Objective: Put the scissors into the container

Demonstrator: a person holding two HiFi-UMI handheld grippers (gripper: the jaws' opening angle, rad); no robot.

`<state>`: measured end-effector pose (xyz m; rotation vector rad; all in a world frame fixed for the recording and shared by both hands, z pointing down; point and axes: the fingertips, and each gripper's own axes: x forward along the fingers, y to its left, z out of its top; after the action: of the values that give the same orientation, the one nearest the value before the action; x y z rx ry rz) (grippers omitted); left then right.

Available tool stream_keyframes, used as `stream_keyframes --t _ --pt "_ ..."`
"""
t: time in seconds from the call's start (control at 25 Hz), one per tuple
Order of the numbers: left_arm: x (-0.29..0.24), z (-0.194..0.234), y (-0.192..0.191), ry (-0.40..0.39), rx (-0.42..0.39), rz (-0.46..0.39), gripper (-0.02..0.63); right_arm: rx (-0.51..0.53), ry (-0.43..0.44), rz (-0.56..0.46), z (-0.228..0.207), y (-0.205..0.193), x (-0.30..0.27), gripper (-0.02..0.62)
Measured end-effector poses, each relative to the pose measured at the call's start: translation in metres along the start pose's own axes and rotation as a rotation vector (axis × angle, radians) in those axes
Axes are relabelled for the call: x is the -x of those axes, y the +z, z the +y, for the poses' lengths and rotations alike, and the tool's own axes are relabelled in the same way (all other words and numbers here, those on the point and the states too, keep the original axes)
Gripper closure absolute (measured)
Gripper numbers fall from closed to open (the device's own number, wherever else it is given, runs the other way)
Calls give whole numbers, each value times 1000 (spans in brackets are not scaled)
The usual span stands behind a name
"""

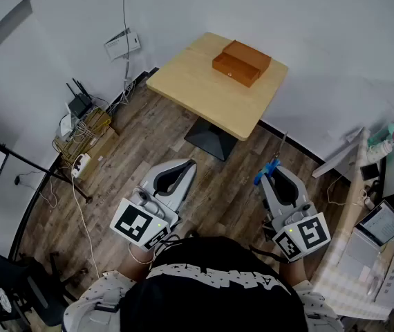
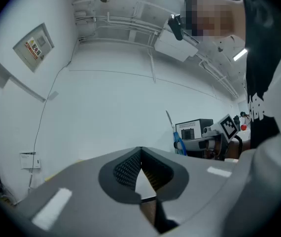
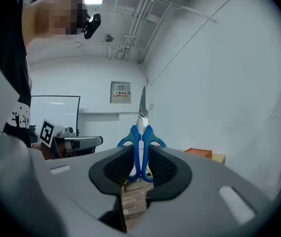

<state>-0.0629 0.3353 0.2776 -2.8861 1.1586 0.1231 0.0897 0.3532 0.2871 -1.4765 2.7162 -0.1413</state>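
Note:
Blue-handled scissors (image 3: 141, 144) stand blades-up between the jaws of my right gripper (image 3: 140, 154), which is shut on their handles. In the head view that gripper (image 1: 274, 173) hangs at the lower right with the scissors (image 1: 267, 170) sticking out of its tip. The container is an orange-brown box (image 1: 241, 62) on the far part of a light wooden table (image 1: 204, 92); it also shows as an orange box (image 3: 198, 153) low right in the right gripper view. My left gripper (image 1: 174, 175) is at the lower left, jaws together and empty (image 2: 140, 164). Both grippers are held well short of the table.
The table stands on a black base (image 1: 213, 140) over a wood-plank floor. A wire basket with routers and cables (image 1: 83, 126) sits by the left wall. A desk with a laptop (image 1: 380, 227) and clutter fills the right edge. A black stand leg (image 1: 31, 164) crosses the left.

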Motion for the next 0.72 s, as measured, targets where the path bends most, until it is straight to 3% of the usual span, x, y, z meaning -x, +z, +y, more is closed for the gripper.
stream_keyframes --t 0.72 --pt "-8 -30 -11 -7 18 41 609 -53 -16 13 -16 -11 29 491"
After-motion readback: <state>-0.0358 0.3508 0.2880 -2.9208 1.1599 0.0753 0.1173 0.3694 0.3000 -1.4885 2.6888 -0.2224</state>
